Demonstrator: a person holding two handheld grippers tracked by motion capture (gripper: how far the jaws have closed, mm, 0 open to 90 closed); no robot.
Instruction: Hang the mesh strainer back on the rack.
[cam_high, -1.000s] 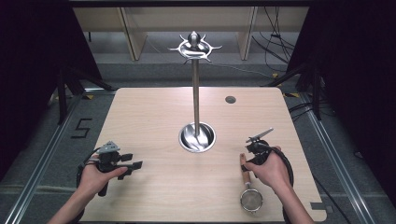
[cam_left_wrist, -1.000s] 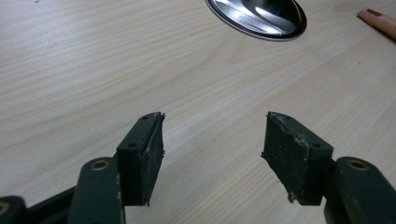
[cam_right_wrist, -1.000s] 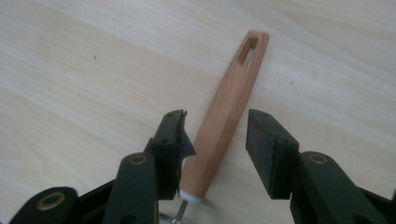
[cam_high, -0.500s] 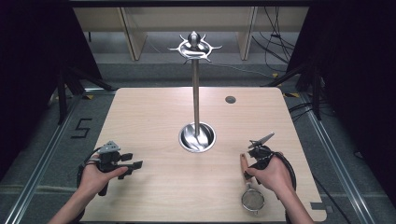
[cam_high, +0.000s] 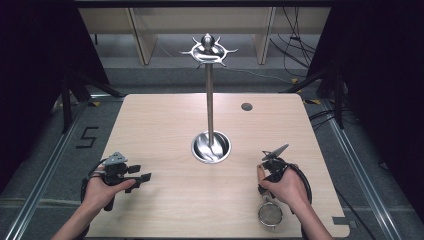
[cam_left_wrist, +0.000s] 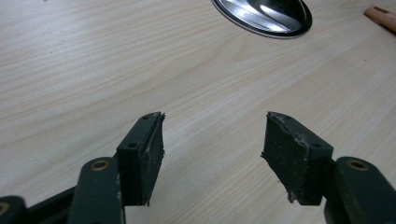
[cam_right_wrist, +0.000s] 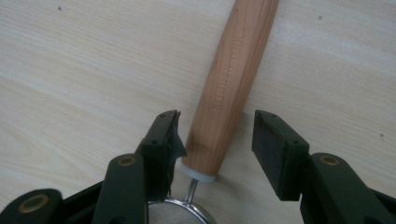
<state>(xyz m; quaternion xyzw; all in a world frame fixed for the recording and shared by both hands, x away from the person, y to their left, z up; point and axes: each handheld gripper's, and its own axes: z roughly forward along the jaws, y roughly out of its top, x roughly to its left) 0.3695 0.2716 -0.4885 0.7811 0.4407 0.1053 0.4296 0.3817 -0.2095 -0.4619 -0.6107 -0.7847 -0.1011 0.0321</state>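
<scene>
A small mesh strainer (cam_high: 270, 215) with a wooden handle (cam_right_wrist: 233, 79) lies flat near the table's front right. My right gripper (cam_high: 262, 191) points down over it, and the hand covers most of the handle in the high view. In the right gripper view my right gripper (cam_right_wrist: 217, 135) straddles the handle's lower end. Its jaws have just been opening and stand apart from the wood on the right side. My left gripper (cam_high: 141, 172) rests at the front left, open, and the left gripper view shows bare wood between the jaws of my left gripper (cam_left_wrist: 212, 154).
A tall steel stand (cam_high: 210, 110) with a ring of hooks at the top rises from a round base (cam_high: 211, 147) at the table's middle. The base (cam_left_wrist: 266, 14) also lies ahead of the left jaws. A dark round hole (cam_high: 246, 106) marks the far right of the tabletop.
My right hand and gripper have shifted slightly toward the near edge, over the strainer's handle. The left hand and the strainer have kept still.
</scene>
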